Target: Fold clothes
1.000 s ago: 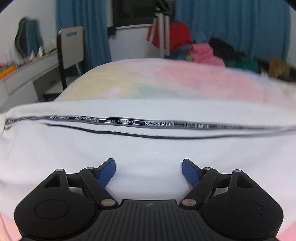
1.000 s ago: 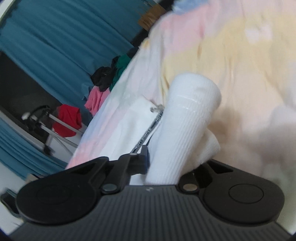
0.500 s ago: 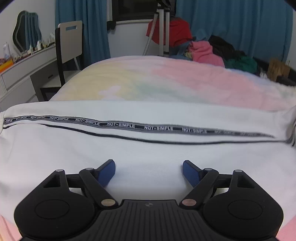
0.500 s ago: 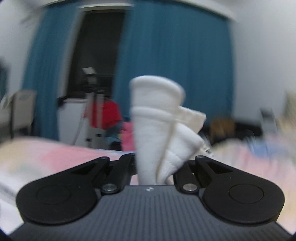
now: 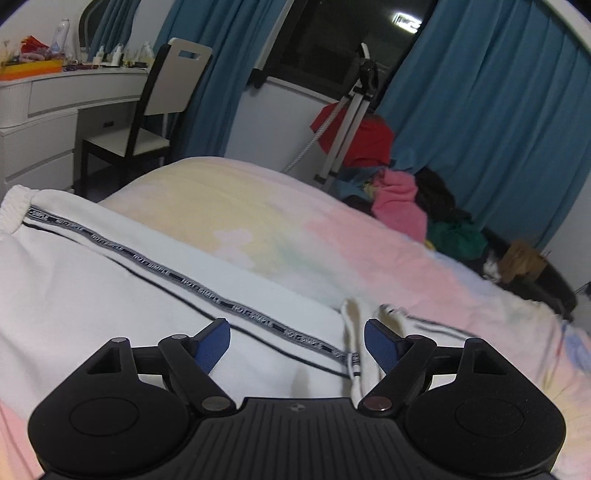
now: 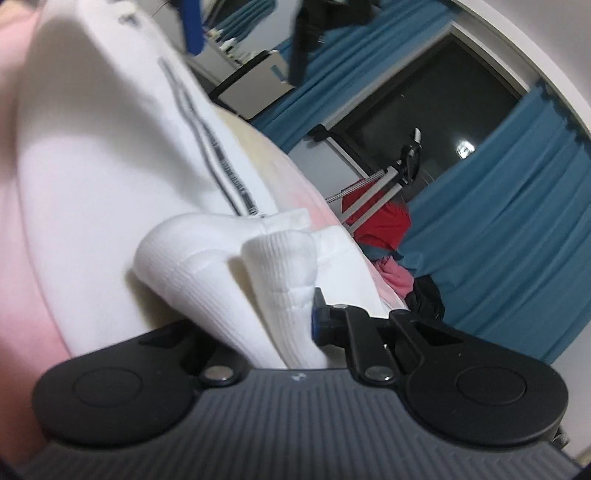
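Observation:
White trousers [image 5: 110, 295] with a grey lettered side stripe [image 5: 207, 291] lie across a pastel bed cover [image 5: 295, 229]. My left gripper [image 5: 297, 345] is open, blue pads apart, low over the white cloth, holding nothing. A folded-over end of the garment [image 5: 354, 332] lies by its right finger. My right gripper [image 6: 280, 325] is shut on a bunched ribbed cuff of the trousers [image 6: 258, 273], held over the garment [image 6: 92, 166]. The left gripper's blue finger [image 6: 192, 26] shows at the top of the right wrist view.
A white desk [image 5: 44, 103] and a chair [image 5: 155, 110] stand at the left of the bed. A tripod [image 5: 351, 110], blue curtains [image 5: 480, 129] and a pile of coloured clothes [image 5: 406, 199] lie beyond the far edge.
My right gripper has swung the cuff up and over, back down onto the trousers near the left gripper. My left gripper has tilted and shifted along the stripe, still open.

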A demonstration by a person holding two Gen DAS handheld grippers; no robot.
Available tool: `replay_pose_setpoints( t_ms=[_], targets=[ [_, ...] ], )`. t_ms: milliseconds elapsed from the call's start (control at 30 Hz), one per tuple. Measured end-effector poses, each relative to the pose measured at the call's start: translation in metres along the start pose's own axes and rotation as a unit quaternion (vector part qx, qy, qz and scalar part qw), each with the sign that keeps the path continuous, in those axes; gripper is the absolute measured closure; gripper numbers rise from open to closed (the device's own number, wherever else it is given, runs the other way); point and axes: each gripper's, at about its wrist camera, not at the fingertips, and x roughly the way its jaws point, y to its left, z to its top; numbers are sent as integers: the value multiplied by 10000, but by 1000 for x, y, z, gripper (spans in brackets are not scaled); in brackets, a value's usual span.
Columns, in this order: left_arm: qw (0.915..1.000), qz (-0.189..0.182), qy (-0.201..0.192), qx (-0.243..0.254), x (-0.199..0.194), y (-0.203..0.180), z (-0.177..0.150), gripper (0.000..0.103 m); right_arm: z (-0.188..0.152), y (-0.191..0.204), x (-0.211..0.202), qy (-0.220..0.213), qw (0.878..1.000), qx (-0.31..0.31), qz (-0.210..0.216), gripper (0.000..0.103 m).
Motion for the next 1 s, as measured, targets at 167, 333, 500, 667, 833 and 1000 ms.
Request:
replay_pose_setpoints(
  t_ms=[167, 333, 500, 667, 833, 1000],
  targets=[
    [9993, -341, -120, -76, -8, 5, 2, 22, 37, 0, -10, -75, 9991, 413, 14, 91],
    [9976, -611, -67, -320, -6, 22, -1, 21, 65, 18, 16, -5, 9983, 523, 255, 91],
    [9947, -914, 105, -463, 0, 28, -6, 22, 72, 3, 10, 161, 9919, 942, 841, 76],
    [9937, -1092, 210, 105, -4, 12, -23, 23, 66, -32, -33, 205, 9655, 1734, 1933, 34],
    [9896, -1307, 315, 516, -7, -4, -41, 26, 52, -75, -72, 416, 9448, 2684, 1833, 35],
    [9843, -1481, 560, 781, 1, -18, -66, 46, 20, -131, -76, 601, 9289, 3569, 784, 35]
  ],
)
